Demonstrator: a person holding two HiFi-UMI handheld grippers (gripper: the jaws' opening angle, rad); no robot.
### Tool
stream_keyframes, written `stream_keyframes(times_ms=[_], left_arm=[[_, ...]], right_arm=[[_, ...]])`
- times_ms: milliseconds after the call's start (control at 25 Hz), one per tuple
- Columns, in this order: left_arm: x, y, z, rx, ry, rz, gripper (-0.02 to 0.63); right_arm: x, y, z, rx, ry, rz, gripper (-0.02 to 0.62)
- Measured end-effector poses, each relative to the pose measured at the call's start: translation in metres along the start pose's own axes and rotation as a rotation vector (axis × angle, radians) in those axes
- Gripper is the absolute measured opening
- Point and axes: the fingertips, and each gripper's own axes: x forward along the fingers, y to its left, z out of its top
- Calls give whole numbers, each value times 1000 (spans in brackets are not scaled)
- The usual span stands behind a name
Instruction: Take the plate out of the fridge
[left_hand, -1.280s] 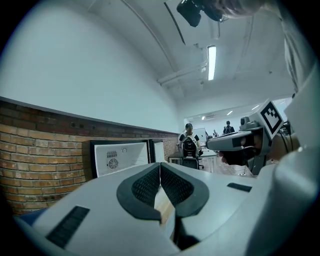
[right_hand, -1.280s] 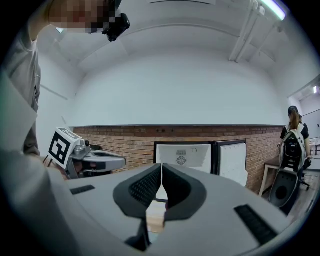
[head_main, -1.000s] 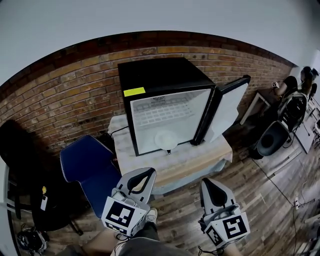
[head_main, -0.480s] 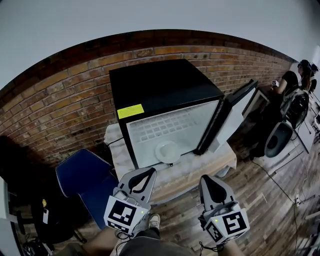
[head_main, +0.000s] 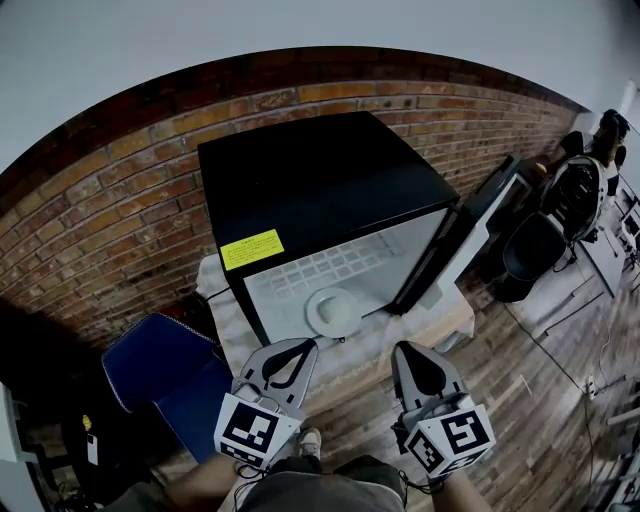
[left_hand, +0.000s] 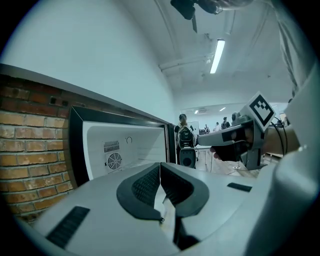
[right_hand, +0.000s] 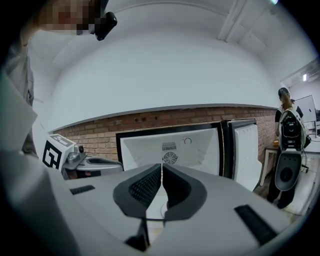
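Note:
A white plate (head_main: 333, 311) lies on the floor of the open black mini fridge (head_main: 320, 190), near its front edge. The fridge door (head_main: 470, 230) stands swung out to the right. Both grippers hover low in front of the fridge, short of its opening. My left gripper (head_main: 303, 346) points at the plate from the lower left, jaws shut and empty. My right gripper (head_main: 407, 350) sits to the plate's lower right, also shut with nothing held. The left gripper view shows the white fridge interior (left_hand: 125, 145) past the closed jaws, and the right gripper view shows the interior (right_hand: 195, 150) too.
The fridge stands on a cloth-covered table (head_main: 440, 325) against a brick wall (head_main: 110, 210). A blue chair (head_main: 160, 370) is at the lower left. A dark office chair (head_main: 530, 250) and a person with a backpack (head_main: 585, 190) are at the right. The floor is wood planks.
The head view has come closer to the fridge, which now fills more of the frame, with the plate nearer both grippers. Both grippers stay shut.

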Motion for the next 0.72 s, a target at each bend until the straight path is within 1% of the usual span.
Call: stream_keyframes(times_ms=[80, 200, 480, 720], left_arm=[[5, 5, -2, -2, 3, 1, 18], [13, 12, -5, -38, 14, 14, 18], [32, 14, -20, -46, 54, 49, 18], [47, 14, -30, -66, 78, 76, 18]], right_arm=[[4, -4, -3, 7, 11, -4, 31], [12, -12, -10, 20, 32, 2, 32], [38, -29, -37, 102, 96, 75, 32], [60, -48, -50, 145, 112, 83, 34]])
